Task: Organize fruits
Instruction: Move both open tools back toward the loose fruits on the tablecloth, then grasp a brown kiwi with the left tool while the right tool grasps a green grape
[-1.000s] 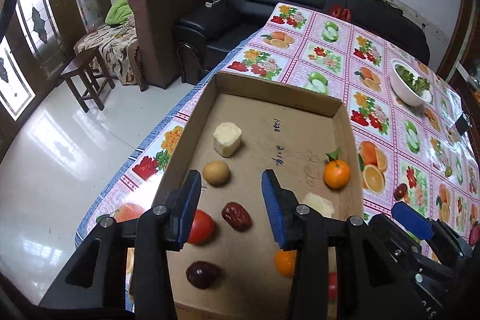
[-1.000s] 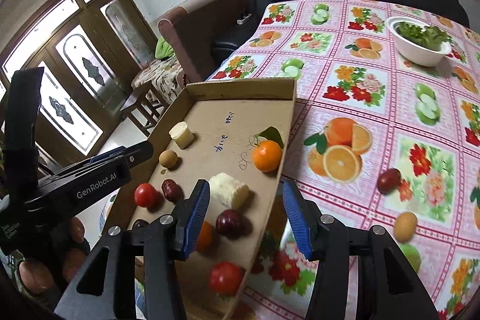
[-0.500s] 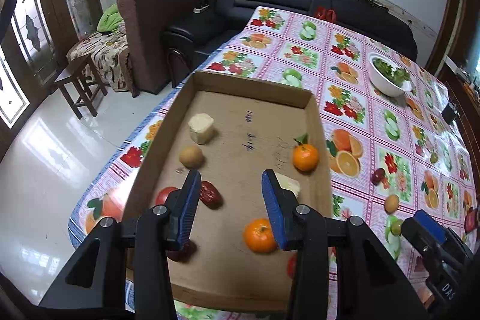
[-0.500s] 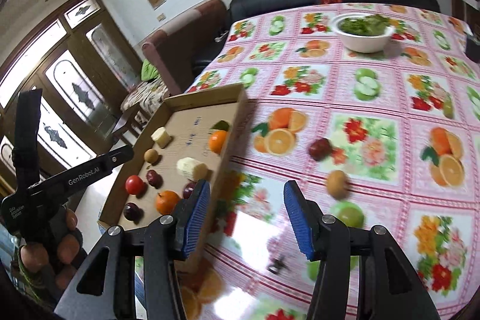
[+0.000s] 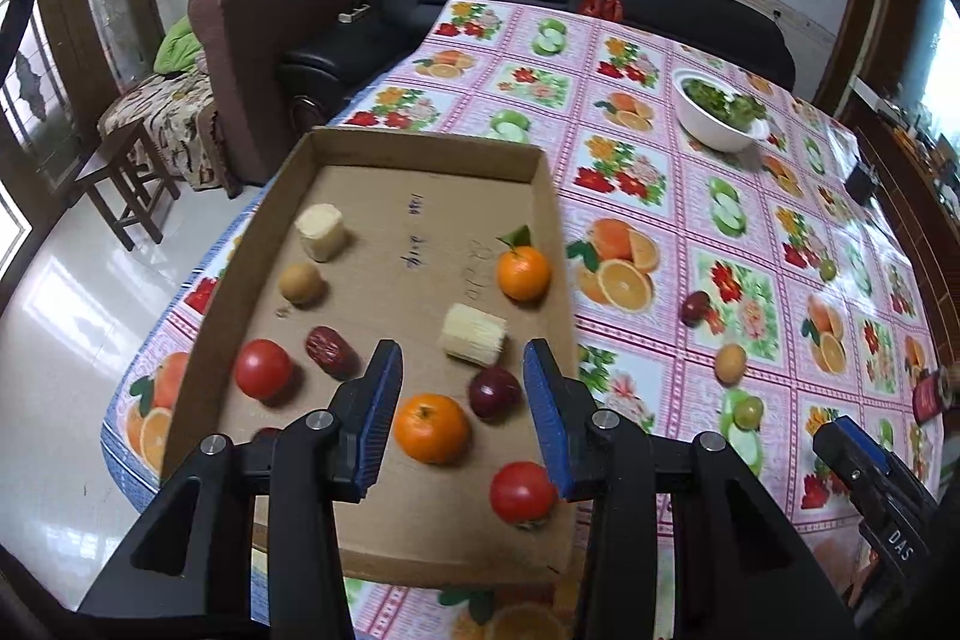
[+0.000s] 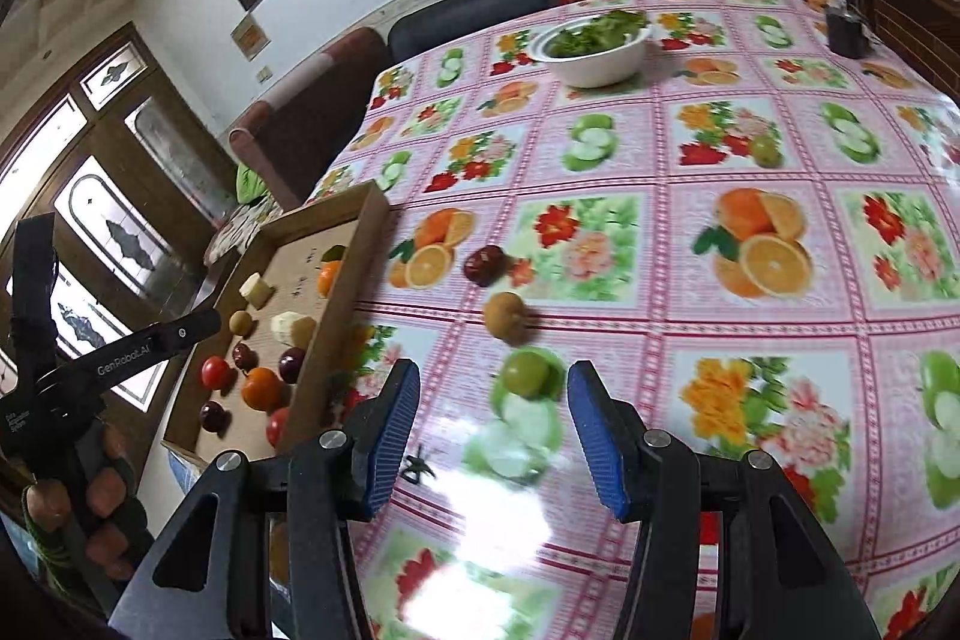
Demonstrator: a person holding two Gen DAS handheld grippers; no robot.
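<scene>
A cardboard tray holds banana pieces, two oranges, two tomatoes, a red date and a dark plum. My left gripper hovers open over the tray's near end, with nothing between its fingers. My right gripper stands open and bare over the tablecloth. A small green fruit lies just ahead of its fingertips. Beyond it lie a brown fruit and a dark red fruit.
A white bowl of greens stands far back on the fruit-print tablecloth, with a black object at the far right. Another green fruit lies mid-table. A hand holds the left gripper beside the tray.
My right gripper has swung right, off the tray and over the tablecloth by the loose fruits. The left gripper has drawn back, so more of the tray shows. Both stay open.
</scene>
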